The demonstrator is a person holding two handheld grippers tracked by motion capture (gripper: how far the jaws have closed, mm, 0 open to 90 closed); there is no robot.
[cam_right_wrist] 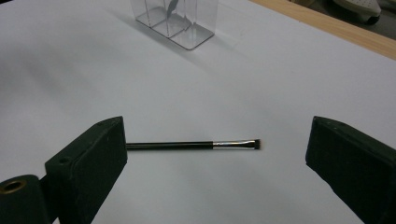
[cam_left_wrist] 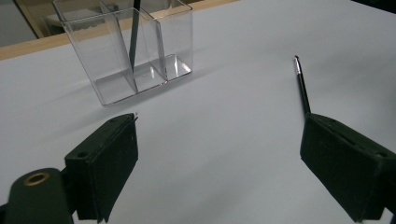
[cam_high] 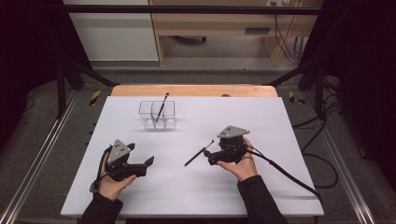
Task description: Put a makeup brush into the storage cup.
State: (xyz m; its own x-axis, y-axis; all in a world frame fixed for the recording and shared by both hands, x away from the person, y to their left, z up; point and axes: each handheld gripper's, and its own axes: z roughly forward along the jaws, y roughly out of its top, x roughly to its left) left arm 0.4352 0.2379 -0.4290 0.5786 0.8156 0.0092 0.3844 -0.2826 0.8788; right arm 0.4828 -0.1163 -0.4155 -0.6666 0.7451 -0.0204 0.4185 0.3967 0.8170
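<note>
A thin black makeup brush (cam_high: 198, 153) lies flat on the white table (cam_high: 280, 186), its bristle end toward the back. My right gripper (cam_high: 208, 157) is open just beside it. In the right gripper view the brush (cam_right_wrist: 196, 145) lies crosswise between the wide-apart jaws of the right gripper (cam_right_wrist: 215, 168). My left gripper (cam_high: 145, 166) is open and holds nothing, at the front left. From the left gripper (cam_left_wrist: 224, 172) the loose brush (cam_left_wrist: 302, 86) shows at the right. A clear plastic holder (cam_high: 157, 115) stands at the back, with a second dark brush (cam_high: 162, 106) leaning in it.
The holder (cam_left_wrist: 126, 51) is upright with its divider visible, and also appears in the right gripper view as the holder (cam_right_wrist: 175, 21). A wooden strip (cam_high: 194, 90) runs along the table's far edge. A black cable (cam_high: 289, 175) trails from the right gripper across the table's right side.
</note>
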